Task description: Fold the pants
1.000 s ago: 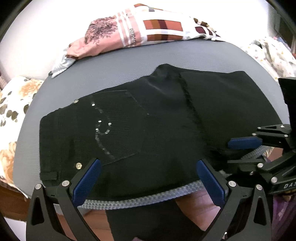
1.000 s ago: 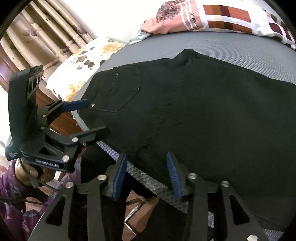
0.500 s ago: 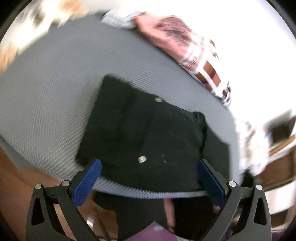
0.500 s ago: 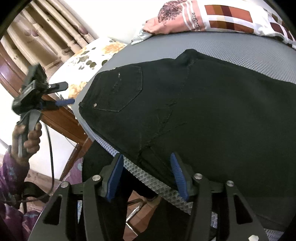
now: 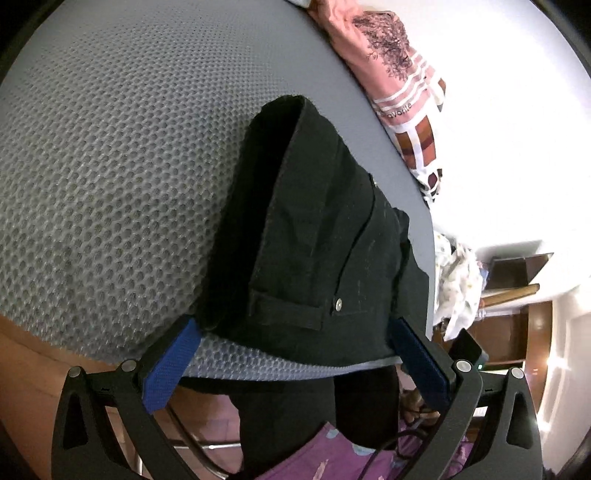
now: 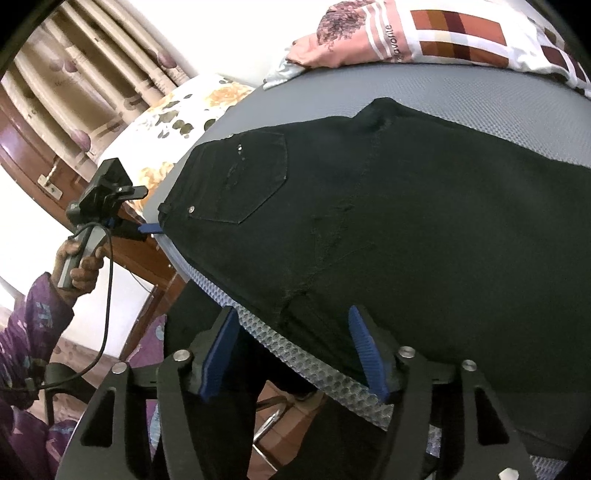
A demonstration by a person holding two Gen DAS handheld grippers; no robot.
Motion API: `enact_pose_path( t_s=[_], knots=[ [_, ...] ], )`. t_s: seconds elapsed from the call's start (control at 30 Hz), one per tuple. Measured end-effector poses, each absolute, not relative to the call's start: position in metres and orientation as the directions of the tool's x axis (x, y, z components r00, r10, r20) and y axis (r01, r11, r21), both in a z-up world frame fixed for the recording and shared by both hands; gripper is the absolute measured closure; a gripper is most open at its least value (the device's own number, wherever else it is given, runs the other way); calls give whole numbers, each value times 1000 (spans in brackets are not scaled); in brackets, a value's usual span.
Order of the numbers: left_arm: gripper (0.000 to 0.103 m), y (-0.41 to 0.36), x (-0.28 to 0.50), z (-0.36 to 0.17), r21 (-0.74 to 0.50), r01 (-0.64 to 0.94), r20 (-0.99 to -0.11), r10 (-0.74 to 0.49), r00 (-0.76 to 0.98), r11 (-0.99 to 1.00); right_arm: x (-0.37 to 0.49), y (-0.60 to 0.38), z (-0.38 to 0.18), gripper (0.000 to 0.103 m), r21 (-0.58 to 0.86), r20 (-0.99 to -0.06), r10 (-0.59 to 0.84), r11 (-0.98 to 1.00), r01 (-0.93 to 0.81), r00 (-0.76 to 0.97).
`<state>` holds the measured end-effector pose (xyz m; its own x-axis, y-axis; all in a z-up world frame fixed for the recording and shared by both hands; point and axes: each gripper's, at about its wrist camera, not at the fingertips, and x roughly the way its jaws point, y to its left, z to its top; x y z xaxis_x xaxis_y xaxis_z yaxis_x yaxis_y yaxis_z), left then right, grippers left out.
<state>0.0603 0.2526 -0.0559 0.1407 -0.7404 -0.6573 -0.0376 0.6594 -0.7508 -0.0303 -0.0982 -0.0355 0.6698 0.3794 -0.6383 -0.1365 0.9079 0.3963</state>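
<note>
The black pants [image 6: 388, 221] lie spread flat on the grey mesh-textured counter [image 5: 110, 166], back side up. One rear pocket [image 6: 243, 181] with small metal studs faces upward near the waistband end. The waistband corner sits at the counter's near left edge in the right wrist view, and part of the garment hangs over the near edge of the counter.

The left gripper [image 5: 295, 365] is positioned at the waistband end. Its blue-padded jaws stand wide apart on either side of the waistband corner, where a belt loop [image 5: 284, 308] and a rivet [image 5: 337, 304] are visible. The pads do not press on the fabric; the jaws are released. In the right wrist view the same gripper [image 6: 147, 227] is seen held by a hand [image 6: 79, 266] in a purple patterned sleeve [image 6: 29, 325], with one blue tip just beside the waistband corner.

The right gripper [image 6: 291, 354] is at the near counter edge, at the crotch-seam region. Its jaws have just been opening and now stand released, with the draped pants edge and the counter edge between them and no pad pressing on the fabric.

Beyond the pants, a pink and checked folded cloth [image 6: 406, 33] lies at the far counter edge. A floral cushion [image 6: 173, 122] sits beside the counter, with curtains [image 6: 74, 74] behind it.
</note>
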Motion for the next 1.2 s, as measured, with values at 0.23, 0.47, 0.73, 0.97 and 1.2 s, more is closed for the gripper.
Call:
enact_pose_path(
  t_s=[0.23, 0.47, 0.73, 0.97, 1.2],
  knots=[
    [1, 271, 59, -71, -865, -73, -501, -849, 166, 496, -32, -91, -35, 35, 365, -648, 361, 920, -142, 670],
    [1, 284, 48, -69, -971, 19, -221, -928, 301, 237, -33, -89, -34, 32, 356, -652, 356, 923, -144, 670],
    [1, 261, 42, -86, -954, -5, -293, -929, 226, 300, -32, -87, -33, 27, 344, -656, 354, 926, -153, 667],
    [1, 249, 44, -79, -938, -6, -336, -903, 268, 347, -32, -86, -33, 27, 350, -655, 359, 924, -155, 665],
    [1, 242, 24, -66, -932, 81, -289, -856, 428, 354, -31, -87, -32, 27, 355, -653, 361, 922, -152, 666]
  ],
)
